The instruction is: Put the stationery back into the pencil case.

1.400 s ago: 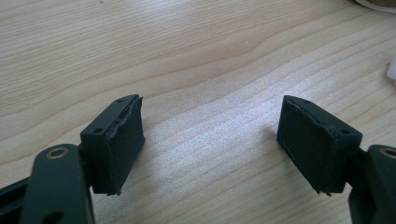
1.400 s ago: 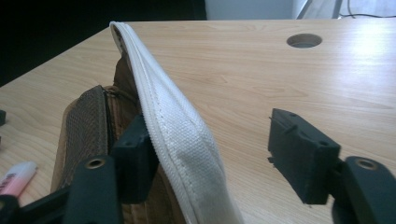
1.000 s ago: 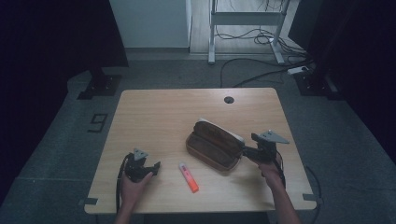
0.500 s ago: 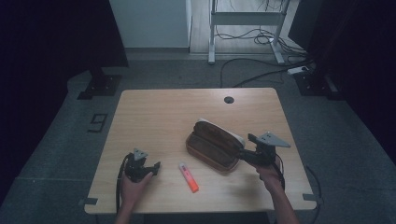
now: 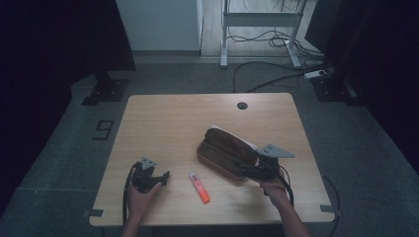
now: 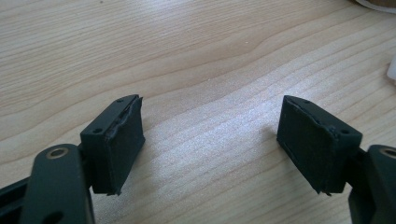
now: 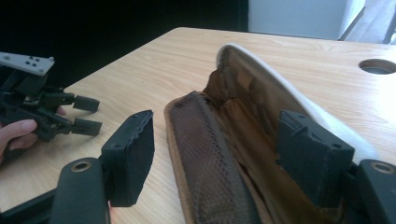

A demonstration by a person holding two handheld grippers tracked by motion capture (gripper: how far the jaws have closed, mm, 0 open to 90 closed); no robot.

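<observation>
A brown, oblong fabric case point(image 5: 228, 154) with a mesh inner lining lies open on the light wooden table point(image 5: 168, 123), right of the table's middle and nearer its front edge, its long axis running slantwise from the middle toward the front right corner. Its pale-edged lid stands up on the far side. The right gripper point(image 5: 253, 171), black with a grey three-cornered plate on top, is held at the case's near right end. In the right gripper view point(image 7: 219, 154) its jaws stand apart and have just been closing a little; the open case lies between them, one jaw outside the brown mesh wall and the other inside against the lifted lid, and the pads do not visibly press on the fabric.

The left gripper point(image 5: 157, 177) rests near the front left corner of the table, well apart from the case. In the left gripper view point(image 6: 212, 140) its jaws are wide apart over bare wood with nothing between them. A small orange marker point(image 5: 199, 187) with a white end lies near the front edge, between the two grippers.
</observation>
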